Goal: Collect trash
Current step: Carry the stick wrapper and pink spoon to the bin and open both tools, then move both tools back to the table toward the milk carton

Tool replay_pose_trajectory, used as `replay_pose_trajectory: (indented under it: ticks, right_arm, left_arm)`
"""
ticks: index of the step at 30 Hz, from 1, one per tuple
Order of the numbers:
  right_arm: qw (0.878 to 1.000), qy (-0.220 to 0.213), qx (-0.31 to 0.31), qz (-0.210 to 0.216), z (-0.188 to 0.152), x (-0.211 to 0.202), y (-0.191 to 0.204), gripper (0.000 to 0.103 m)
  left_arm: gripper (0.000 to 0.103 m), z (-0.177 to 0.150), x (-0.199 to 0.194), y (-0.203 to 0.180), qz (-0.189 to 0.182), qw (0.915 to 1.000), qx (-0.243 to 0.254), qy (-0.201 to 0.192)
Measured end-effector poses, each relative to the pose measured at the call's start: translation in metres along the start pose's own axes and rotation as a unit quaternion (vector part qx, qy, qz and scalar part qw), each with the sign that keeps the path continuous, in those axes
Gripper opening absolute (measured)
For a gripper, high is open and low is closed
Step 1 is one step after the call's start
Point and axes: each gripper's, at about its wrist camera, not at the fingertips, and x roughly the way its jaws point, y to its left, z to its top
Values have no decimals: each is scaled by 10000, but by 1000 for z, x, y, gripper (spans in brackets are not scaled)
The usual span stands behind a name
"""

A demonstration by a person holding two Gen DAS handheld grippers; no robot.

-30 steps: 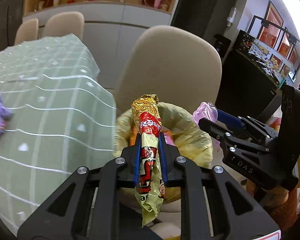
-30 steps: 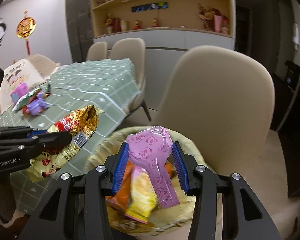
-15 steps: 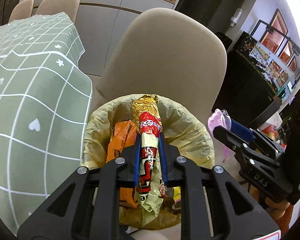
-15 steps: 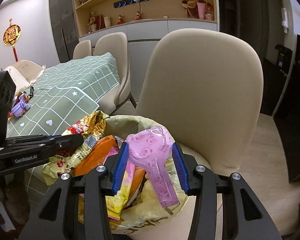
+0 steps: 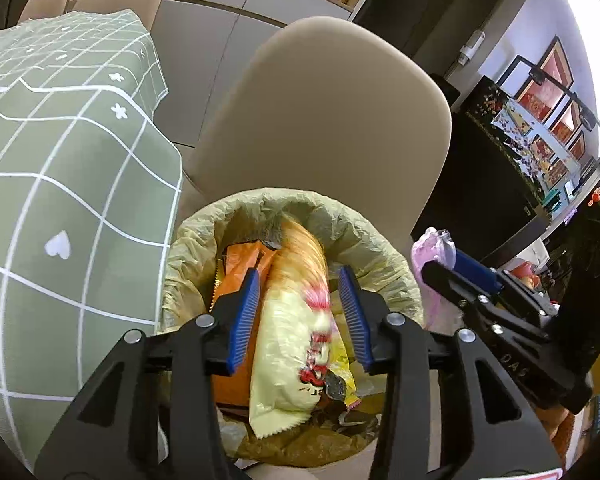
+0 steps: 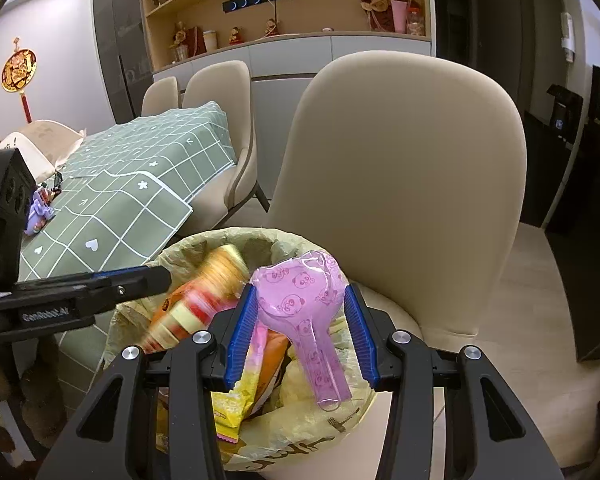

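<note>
Two grippers over a lined trash bin, wrappers in and above it.

Left gripper [image 5: 298, 312]: jaws are seen opening at lower centre of its view; a blurred yellow snack wrapper [image 5: 296, 320] is between the pads, not pressed. Right gripper [image 6: 298, 328]: a pink spoon-shaped plastic package [image 6: 306, 312] is gripped at its broad end between moderately spread blue pads. Trash bin [image 5: 196, 240], yellow-lined, is placed on a beige chair [image 6: 404, 184] at lower centre; an orange wrapper [image 5: 236, 264] lies inside. A green checked tablecloth [image 5: 60, 184] is seen at left.
</note>
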Motion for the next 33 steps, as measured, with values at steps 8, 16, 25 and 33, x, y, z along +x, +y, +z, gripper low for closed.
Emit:
replay_pose_trajectory:
  ticks: [8, 16, 25, 33]
  right_arm:
    - [9995, 0, -122, 297, 1, 11, 36, 43]
    - [9958, 880, -204, 154, -17, 76, 77, 43]
    - [9854, 1636, 456, 75, -27, 98, 63, 43]
    - [9847, 1562, 766, 70, -22, 71, 56, 55]
  left_arm:
    - [49, 14, -54, -7, 144, 9986, 233, -454]
    - [50, 15, -92, 16, 222, 9980, 90, -577]
    - [55, 14, -136, 39, 289, 9960, -40, -839]
    - [60, 8, -179, 63, 438, 9925, -210, -1123]
